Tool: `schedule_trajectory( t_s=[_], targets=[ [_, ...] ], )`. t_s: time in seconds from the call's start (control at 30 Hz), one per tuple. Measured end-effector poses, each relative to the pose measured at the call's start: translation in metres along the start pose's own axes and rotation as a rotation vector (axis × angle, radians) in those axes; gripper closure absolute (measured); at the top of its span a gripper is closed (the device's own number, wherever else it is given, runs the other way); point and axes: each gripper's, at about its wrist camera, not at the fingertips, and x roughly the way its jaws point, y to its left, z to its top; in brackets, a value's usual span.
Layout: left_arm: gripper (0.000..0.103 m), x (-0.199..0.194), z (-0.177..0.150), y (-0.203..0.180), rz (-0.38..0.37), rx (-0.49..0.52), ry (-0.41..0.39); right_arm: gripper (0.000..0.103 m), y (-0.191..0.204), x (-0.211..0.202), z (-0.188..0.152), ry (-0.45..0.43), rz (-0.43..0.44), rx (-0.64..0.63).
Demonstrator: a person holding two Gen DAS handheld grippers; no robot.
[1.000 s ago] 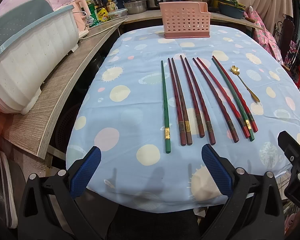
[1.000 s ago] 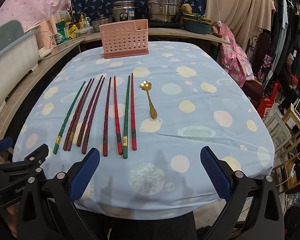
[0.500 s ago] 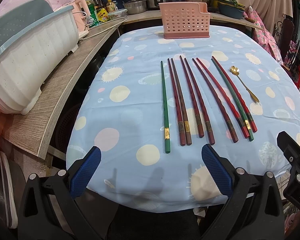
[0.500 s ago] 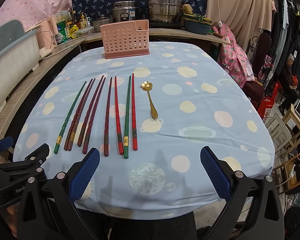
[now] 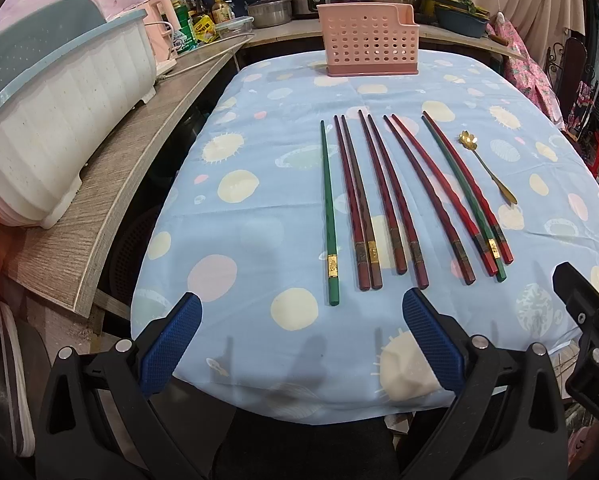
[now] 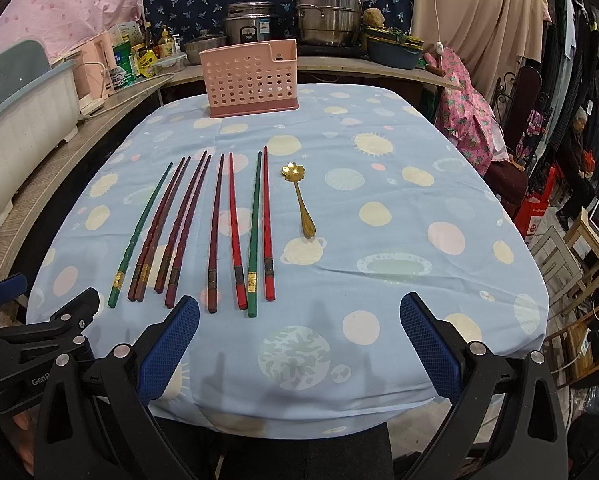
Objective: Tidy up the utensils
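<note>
Both claws are standing wide open and empty: the left gripper and the right gripper are hanging over the near edge of the table. Compared with a second ago they are creeping only slightly forward; nothing is being touched. The chopsticks are lying in a row, the gold spoon just right of them, the pink basket waiting at the far end, so sorting is not yet starting.
</note>
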Motion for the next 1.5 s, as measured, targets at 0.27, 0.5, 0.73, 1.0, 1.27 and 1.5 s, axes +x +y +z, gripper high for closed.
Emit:
schedule_trajectory(
  t_s=[0.27, 0.5, 0.73, 1.0, 1.27, 1.5],
  targets=[
    [0.007, 0.0, 0.0, -0.002, -0.001, -0.001, 0.001, 0.007, -0.001, 0.0, 0.0, 0.002, 0.002, 0.005],
    [0.007, 0.014, 0.005, 0.012, -0.026, -0.083, 0.042, 0.007, -0.011, 0.009, -0.001, 0.01, 0.0, 0.033],
    [0.007, 0.04, 0.011, 0.029, -0.087, -0.15, 0.077, 0.007, -0.023, 0.024, 0.003, 0.032, -0.004, 0.06],
    [0.015, 0.065, 0.013, 0.026, -0.083, -0.124, 0.108, 0.013, -0.025, 0.041, 0.012, 0.05, 0.004, 0.057],
    [0.04, 0.083, 0.014, 0.026, -0.108, -0.12, 0.143, 0.021, -0.022, 0.056, 0.021, 0.07, 0.024, 0.047],
    [0.093, 0.084, 0.022, 0.03, -0.169, -0.129, 0.142, 0.034, -0.026, 0.076, 0.035, 0.088, 0.057, 0.066]
  ],
)
